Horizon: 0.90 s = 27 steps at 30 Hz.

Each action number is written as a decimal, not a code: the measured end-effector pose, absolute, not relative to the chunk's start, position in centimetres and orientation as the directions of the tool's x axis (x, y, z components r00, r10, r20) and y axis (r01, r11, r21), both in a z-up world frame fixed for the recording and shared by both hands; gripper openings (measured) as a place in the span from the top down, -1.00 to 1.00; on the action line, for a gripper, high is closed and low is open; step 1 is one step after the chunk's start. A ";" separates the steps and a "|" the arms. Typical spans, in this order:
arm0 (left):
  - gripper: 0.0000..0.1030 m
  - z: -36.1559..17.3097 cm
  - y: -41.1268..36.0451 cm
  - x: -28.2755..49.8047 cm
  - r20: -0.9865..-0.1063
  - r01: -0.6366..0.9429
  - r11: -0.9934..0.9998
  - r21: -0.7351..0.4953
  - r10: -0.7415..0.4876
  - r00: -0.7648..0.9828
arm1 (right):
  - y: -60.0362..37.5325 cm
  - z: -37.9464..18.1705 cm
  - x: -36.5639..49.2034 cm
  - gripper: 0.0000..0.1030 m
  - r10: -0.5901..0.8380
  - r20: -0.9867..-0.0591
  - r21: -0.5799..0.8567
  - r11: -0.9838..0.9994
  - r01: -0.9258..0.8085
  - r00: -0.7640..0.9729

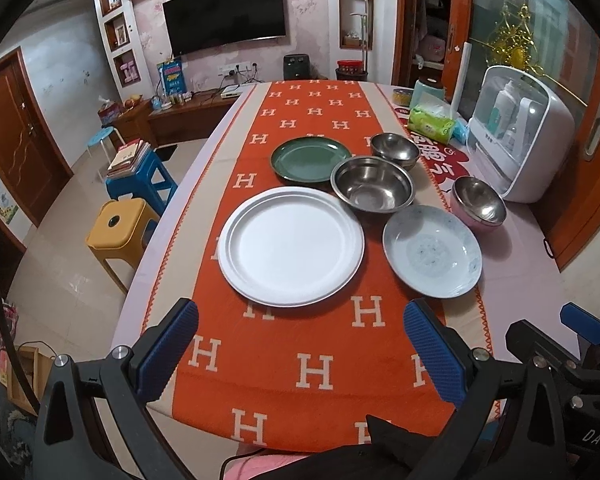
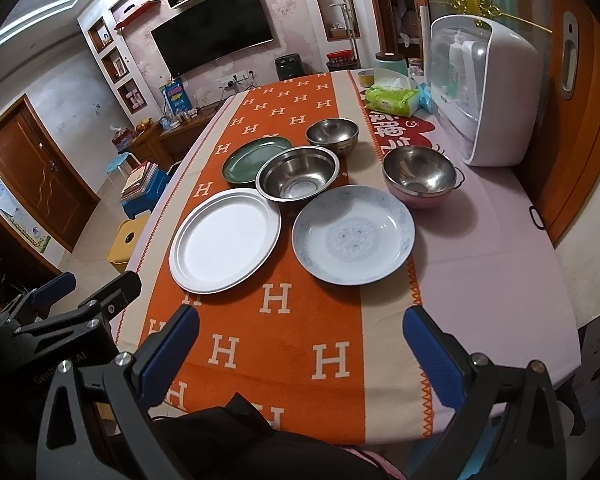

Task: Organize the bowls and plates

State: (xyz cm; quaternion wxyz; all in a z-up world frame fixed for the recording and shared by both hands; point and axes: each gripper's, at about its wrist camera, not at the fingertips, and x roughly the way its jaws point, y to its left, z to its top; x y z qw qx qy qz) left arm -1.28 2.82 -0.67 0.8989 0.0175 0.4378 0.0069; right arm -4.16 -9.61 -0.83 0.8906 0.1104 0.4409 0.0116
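Orange runner (image 1: pixel 300 360) w/ cream H letters all over, beige side bands, orange zigzag stitch at edges; landmark for rest. On runner: plain white plate (image 1: pixel 291 246), dark green plate (image 1: pixel 311 159) w/ darker rim, bare steel bowl (image 1: pixel 373 191) in silver-grey, second steel bowl (image 1: pixel 395 150) same colour w/ duller outside. At runner's right edge: pale blue-white plate (image 1: pixel 432 250), faint blue speckle pattern in centre and round rim. Right of runner: steel bowl w/ pink outside (image 1: pixel 478 205) on pale pink tablecloth (image 1: pixel 520 280); red mat w/ white characters (image 1: pixel 440 156); green-yellow tissue pack (image 1: pixel 432 122). Near runner's close end: blue textured pads (image 1: pixel 168 350) on black gripper frames, both grippers alike.
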 end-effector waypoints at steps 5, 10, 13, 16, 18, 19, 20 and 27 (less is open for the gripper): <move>-0.98 -0.8 3.9 -0.8 -0.792 -0.005 0.999 0.050 0.043 0.609 | -9.3 -1.1 -3.2 -0.98 0.142 -0.789 0.237 0.968 0.083 0.598; -0.98 -1.0 5.4 0.3 -0.799 -0.016 0.998 0.053 0.052 0.600 | -8.4 -1.3 -1.8 -0.98 0.166 -0.792 0.261 0.962 0.080 0.588; -0.98 -1.3 6.2 1.1 -0.810 -0.010 0.998 0.056 0.051 0.584 | -7.7 -1.7 -0.9 -0.98 0.182 -0.797 0.280 0.956 0.085 0.576; -0.98 -1.3 7.6 2.1 -0.816 -0.004 0.999 0.051 0.044 0.576 | -7.0 -1.9 0.0 -0.98 0.187 -0.801 0.295 0.950 0.104 0.568; -0.98 -1.5 8.3 2.8 -0.824 0.008 0.999 0.048 0.034 0.566 | -6.6 -2.1 0.4 -0.98 0.186 -0.806 0.304 0.945 0.123 0.561; -0.98 -1.7 8.6 3.2 -0.830 0.017 0.999 0.047 0.030 0.556 | -6.3 -2.3 0.6 -0.98 0.186 -0.809 0.310 0.941 0.136 0.557; -0.98 -1.9 9.0 3.6 -0.838 0.026 0.999 0.048 0.026 0.545 | -6.1 -2.4 0.9 -0.98 0.187 -0.812 0.315 0.938 0.146 0.552; -0.98 -3.7 11.3 6.3 -0.881 0.088 0.995 0.048 0.001 0.473 | -4.7 -4.3 2.5 -0.97 0.204 -0.839 0.362 0.902 0.236 0.504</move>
